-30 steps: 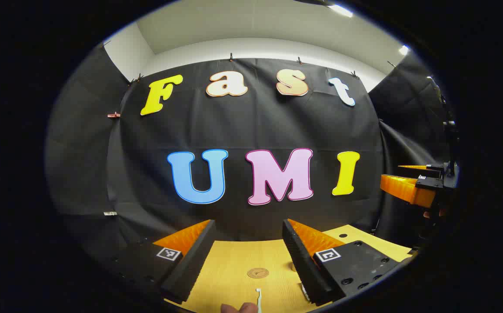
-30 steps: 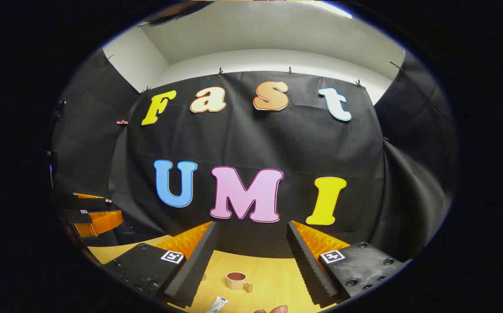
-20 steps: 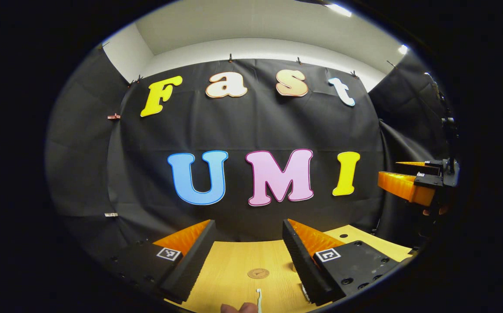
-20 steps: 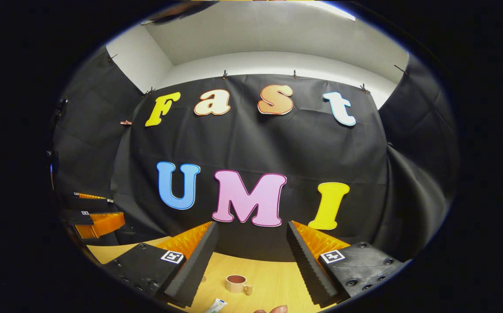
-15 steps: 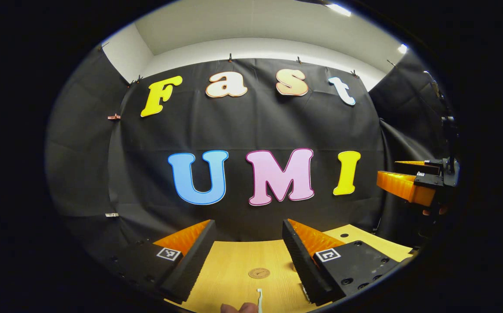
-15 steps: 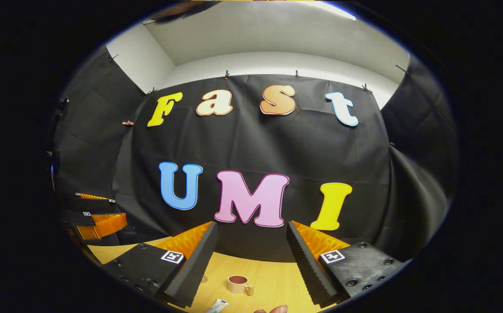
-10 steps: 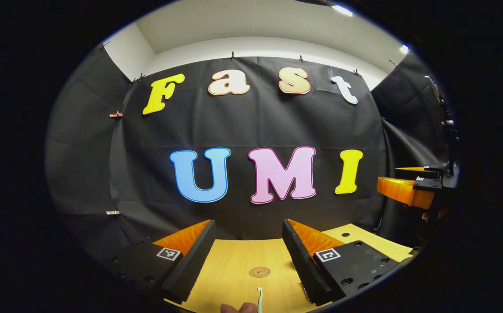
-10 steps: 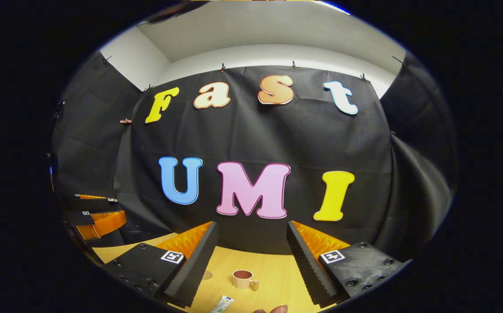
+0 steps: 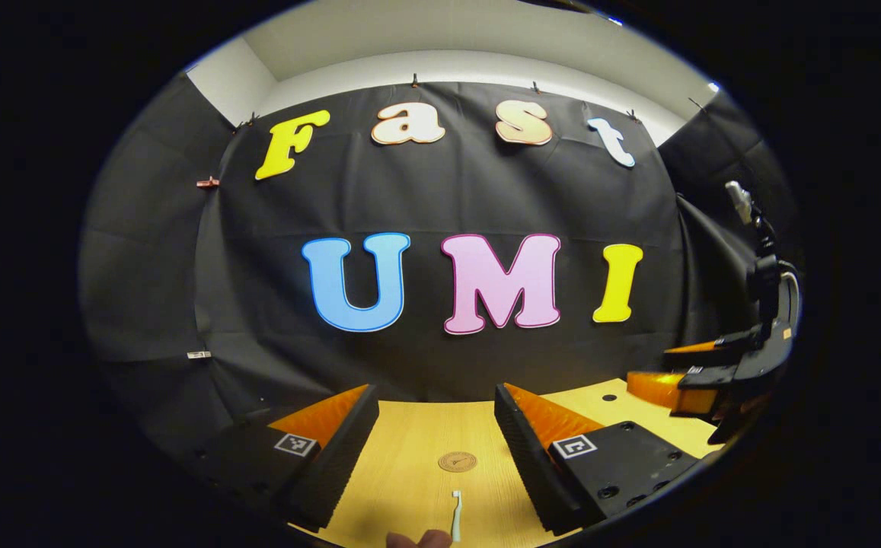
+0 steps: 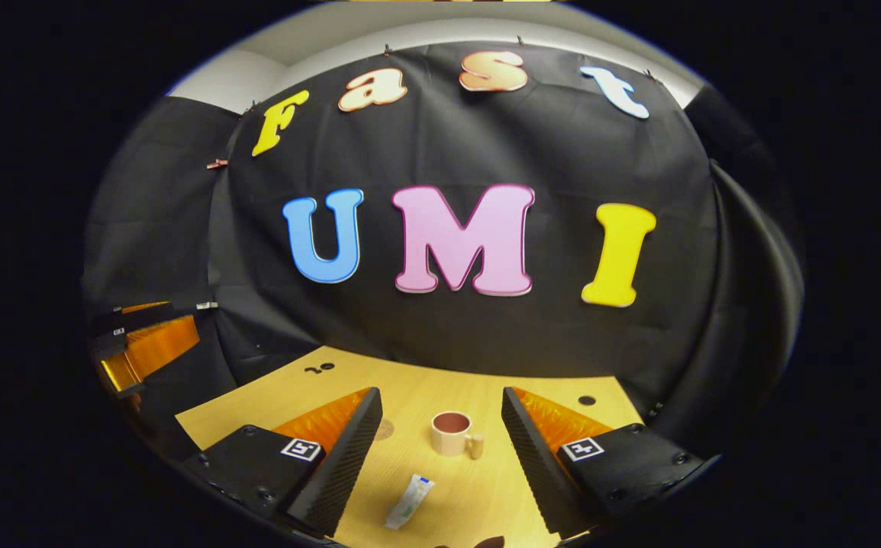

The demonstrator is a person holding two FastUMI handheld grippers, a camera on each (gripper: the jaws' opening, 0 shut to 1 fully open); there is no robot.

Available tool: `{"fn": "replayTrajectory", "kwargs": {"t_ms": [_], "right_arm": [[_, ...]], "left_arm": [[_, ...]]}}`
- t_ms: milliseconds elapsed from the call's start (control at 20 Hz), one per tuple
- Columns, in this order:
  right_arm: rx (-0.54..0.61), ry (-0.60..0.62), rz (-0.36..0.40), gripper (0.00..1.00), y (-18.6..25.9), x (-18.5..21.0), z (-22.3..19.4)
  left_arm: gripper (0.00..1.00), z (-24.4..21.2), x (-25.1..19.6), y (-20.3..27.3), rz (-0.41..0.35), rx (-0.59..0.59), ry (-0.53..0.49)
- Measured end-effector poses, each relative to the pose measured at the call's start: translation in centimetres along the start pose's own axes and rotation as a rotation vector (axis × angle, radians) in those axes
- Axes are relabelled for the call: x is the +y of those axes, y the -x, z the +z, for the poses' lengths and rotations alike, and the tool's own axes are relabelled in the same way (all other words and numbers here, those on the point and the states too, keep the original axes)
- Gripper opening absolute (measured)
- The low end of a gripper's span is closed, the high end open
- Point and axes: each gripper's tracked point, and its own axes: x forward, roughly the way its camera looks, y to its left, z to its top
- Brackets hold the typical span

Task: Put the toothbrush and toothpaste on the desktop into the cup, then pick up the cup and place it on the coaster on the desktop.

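Pale wooden desktop [image 10: 531, 487] carries four task things, one of each. Two grippers hang above it. In the right gripper view, the right gripper [image 10: 440, 449] has its fingers spread wide and bare; one beige ceramic cup with a reddish inside [image 10: 453, 434] stands upright between them, farther off, and one white toothpaste tube [image 10: 408, 502] lies flat nearer and slightly left. In the left gripper view, the left gripper [image 9: 435, 441] is likewise wide apart and holds nothing. One small round brown coaster [image 9: 457, 461] lies between its fingers, and one slim white toothbrush [image 9: 455, 524] lies just nearer than the coaster.
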Motion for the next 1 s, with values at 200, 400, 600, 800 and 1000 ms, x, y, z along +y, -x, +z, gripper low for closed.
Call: {"fn": "replayTrajectory", "kwargs": {"t_ms": [200, 400, 600, 800, 1000], "right_arm": [[0.191, -0.076, 0.031, 0.97, -2.8, 0.9, -6.4], [0.425, -0.115, 0.020, 0.96, -4.7, 0.6, -13.8], [0.627, -0.220, 0.008, 0.98, -6.2, 1.0, -20.3], [0.788, -0.268, 0.008, 0.99, -7.9, 1.7, -26.3], [0.886, -0.249, 0.024, 0.97, -9.0, 2.2, -29.5]], "left_arm": [[0.97, -0.7, 0.6, -0.9, 0.011, 0.009, 0.001], [0.96, -1.7, 1.1, -1.6, 0.019, 0.025, 0.012], [0.96, -3.0, 2.4, -2.2, 0.049, 0.050, 0.010], [0.97, -4.3, 3.8, -2.2, 0.091, 0.083, 0.018], [0.96, -5.5, 4.5, -2.4, 0.127, 0.109, 0.001]]}}
